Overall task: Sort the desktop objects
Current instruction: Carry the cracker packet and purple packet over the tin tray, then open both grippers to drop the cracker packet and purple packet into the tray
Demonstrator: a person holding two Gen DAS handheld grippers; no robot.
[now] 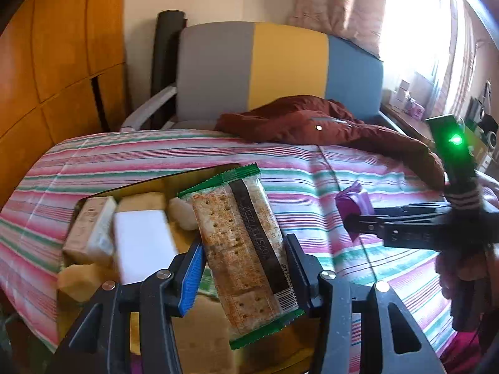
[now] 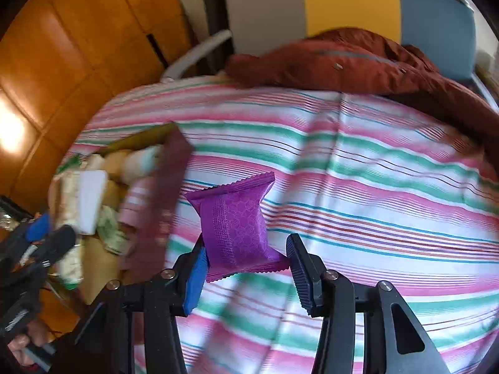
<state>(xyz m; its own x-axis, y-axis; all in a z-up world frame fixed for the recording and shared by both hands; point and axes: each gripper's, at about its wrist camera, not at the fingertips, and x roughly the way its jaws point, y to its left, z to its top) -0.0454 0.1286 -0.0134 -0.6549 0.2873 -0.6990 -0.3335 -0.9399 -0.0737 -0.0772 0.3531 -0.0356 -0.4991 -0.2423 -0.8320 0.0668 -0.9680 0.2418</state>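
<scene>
The left gripper has its jaws pinching a green-edged cracker packet, its black strip printed with digits too blurred to read, held tilted above an open box of wrapped items near the bed's left edge; the right gripper holds a purple sachet between jaws that look slightly spread, only the blue pad clearly touching, raised over the striped bedspread mid-bed. A rust-red jacket lies along the far edge; the box contents are smeared in the right view.
</scene>
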